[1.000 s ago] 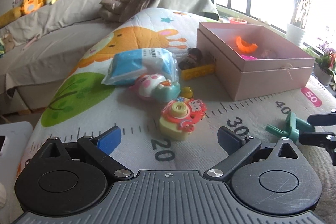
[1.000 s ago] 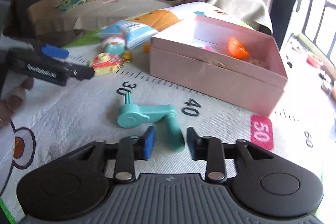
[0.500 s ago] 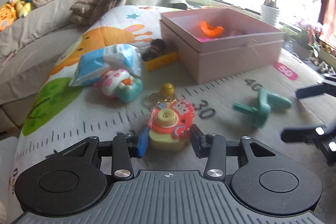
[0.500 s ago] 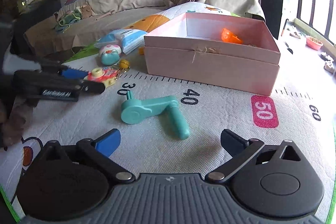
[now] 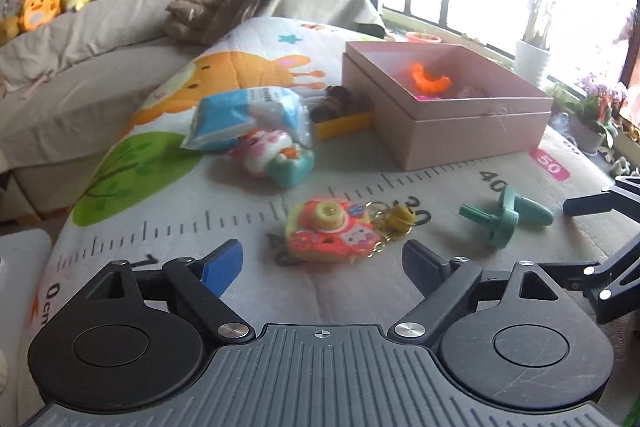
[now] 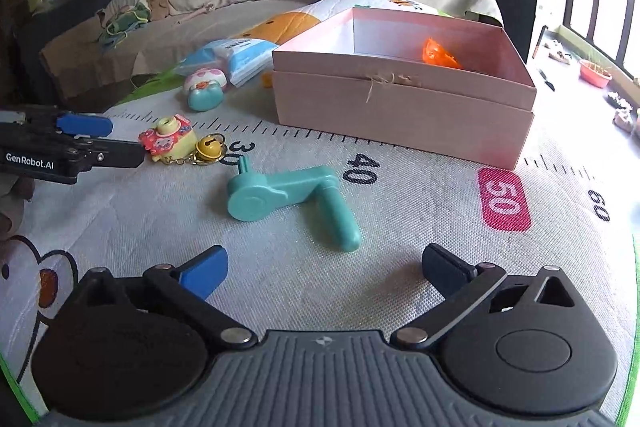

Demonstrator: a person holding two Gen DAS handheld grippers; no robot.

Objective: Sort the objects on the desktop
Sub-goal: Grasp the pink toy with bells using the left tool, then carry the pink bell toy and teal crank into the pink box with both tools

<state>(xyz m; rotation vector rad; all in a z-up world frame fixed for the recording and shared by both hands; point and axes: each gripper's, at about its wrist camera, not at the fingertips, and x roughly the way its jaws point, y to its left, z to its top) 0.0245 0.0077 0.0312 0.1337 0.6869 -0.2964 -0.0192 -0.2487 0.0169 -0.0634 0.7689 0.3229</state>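
The left gripper [image 5: 322, 261], jaws just reopened, stands released before the toy camera [image 5: 332, 237]; the right gripper [image 6: 324, 267] gapes empty.

crank [image 6: 288, 197] before box [image 6: 404, 115]

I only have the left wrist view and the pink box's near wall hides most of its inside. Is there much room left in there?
Observer: Yes. From the right wrist view, the pink box shows a bare white inner wall, with only an orange piece visible inside.
Operator: Are the right tongs holding the teal crank?
Observer: No. The right tongs stand open, and the teal crank lies on the mat ahead of them.
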